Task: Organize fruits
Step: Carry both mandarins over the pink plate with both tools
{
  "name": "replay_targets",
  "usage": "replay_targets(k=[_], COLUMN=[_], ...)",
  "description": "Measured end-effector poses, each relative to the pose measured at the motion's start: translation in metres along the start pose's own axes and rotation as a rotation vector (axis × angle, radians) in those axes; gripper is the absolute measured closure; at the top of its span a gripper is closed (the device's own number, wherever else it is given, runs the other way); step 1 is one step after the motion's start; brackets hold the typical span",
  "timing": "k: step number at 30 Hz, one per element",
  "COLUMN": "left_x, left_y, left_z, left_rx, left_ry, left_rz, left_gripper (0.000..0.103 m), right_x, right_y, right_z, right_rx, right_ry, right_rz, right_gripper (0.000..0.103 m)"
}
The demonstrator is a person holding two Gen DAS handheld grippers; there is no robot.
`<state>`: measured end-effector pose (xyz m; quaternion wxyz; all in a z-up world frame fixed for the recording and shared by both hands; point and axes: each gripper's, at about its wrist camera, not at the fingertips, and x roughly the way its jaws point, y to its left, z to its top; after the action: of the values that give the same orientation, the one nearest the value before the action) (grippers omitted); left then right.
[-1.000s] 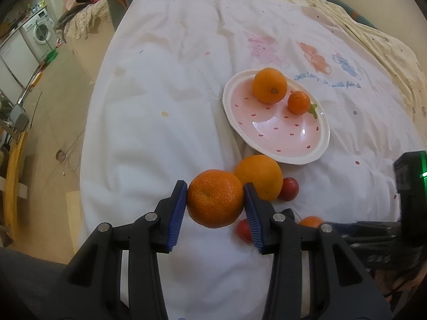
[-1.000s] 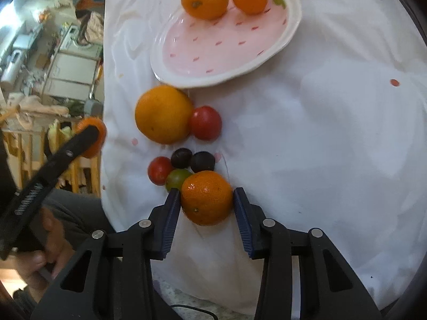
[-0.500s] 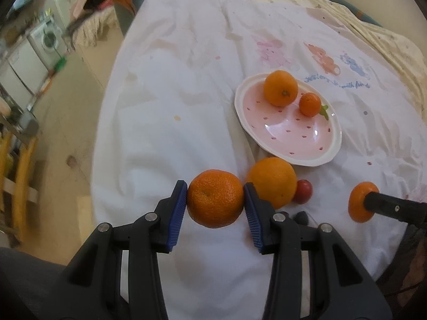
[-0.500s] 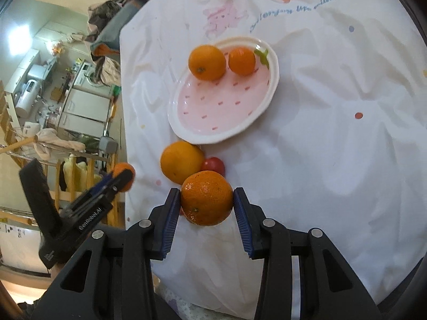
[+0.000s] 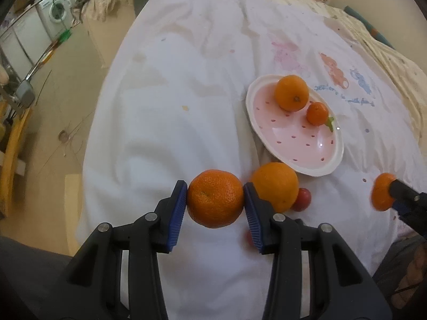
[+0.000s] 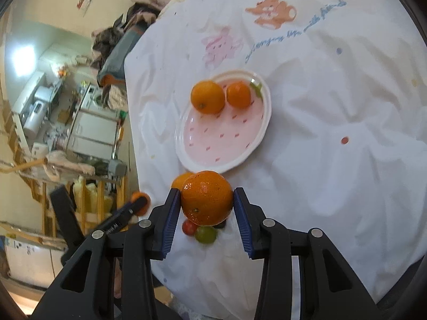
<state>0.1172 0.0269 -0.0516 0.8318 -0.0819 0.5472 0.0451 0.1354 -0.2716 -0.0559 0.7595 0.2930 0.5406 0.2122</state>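
While both grippers carry fruit above the white cloth (image 5: 165,122), I should bring each in low over the bare pink middle of the strawberry plate (image 6: 221,144) before spreading the fingers, so nothing rolls off the rim. My left gripper (image 5: 215,204) pinches a mandarin (image 5: 215,198) at lower centre of its frame; my right gripper (image 6: 206,205) pinches another mandarin (image 6: 206,198). On the plate's far end sit an orange (image 6: 207,96) and a small tangerine (image 6: 238,95), side by side.
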Motion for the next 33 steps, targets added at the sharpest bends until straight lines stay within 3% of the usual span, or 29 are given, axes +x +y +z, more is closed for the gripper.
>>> replay_targets(k=[10,19,33], left_x=[-0.018,-0.029,0.016], left_y=[-0.018,-0.044,-0.066], left_z=[0.041,0.082,0.110], left_rx=[0.087,0.191,0.245], left_ry=[-0.075,-0.154,-0.119], left_rz=[0.048,0.052,0.043], left_gripper=[0.064,0.064,0.064], right_x=[-0.031,-0.027,0.012], right_y=[0.003,0.005,0.006], right_z=[0.033,0.067,0.110], right_rx=[-0.021,-0.024,-0.051], right_ry=[-0.117,-0.138,-0.096], right_rz=[0.020,0.032,0.002], right_gripper=[0.060,0.060,0.060])
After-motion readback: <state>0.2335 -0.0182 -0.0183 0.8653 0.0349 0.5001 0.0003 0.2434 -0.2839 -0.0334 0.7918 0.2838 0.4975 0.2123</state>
